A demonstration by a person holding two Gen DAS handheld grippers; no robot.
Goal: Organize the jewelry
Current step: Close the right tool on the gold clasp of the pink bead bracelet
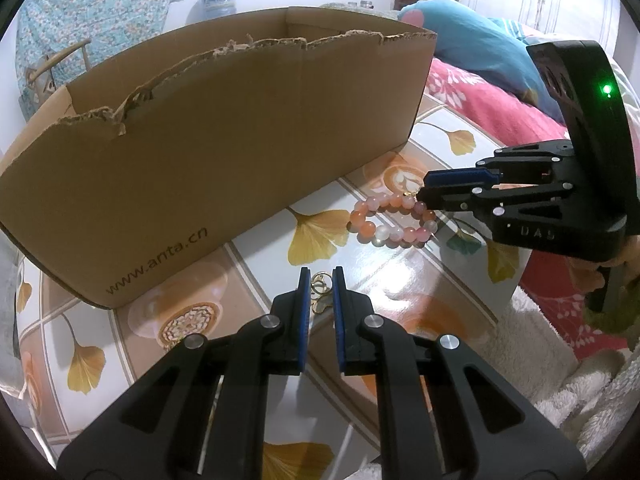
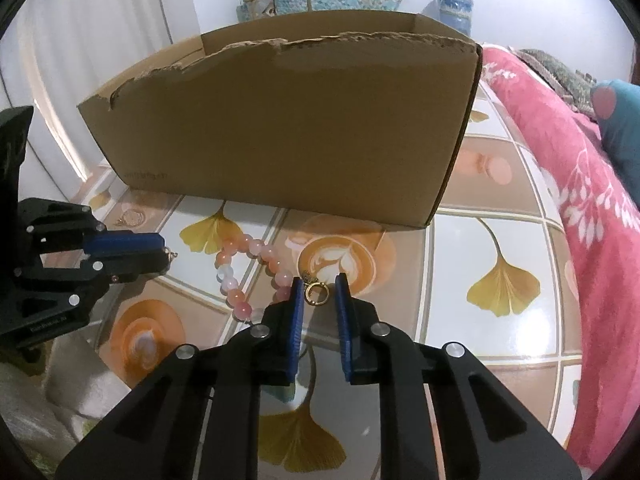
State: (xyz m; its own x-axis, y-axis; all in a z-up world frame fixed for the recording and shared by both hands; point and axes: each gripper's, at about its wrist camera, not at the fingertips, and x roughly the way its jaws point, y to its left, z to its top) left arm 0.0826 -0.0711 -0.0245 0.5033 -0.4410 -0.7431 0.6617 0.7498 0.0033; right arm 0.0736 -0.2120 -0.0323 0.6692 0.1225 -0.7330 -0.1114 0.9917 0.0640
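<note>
Both grippers slant down toward the tabletop (image 2: 500, 216) with its ginkgo-leaf pattern, in front of a torn-topped cardboard box (image 1: 224, 152). The left gripper (image 1: 321, 276) has its blue pads drawn nearly together around a small gold earring (image 1: 320, 282), though whether they press on it cannot be told. The right gripper (image 2: 319, 286), held in a hand (image 1: 616, 276) at the table's edge, stands just as narrow around a gold ring-shaped earring (image 2: 316, 293), just beside the pink and white bead bracelet (image 2: 248, 276) lying on the table.
</note>
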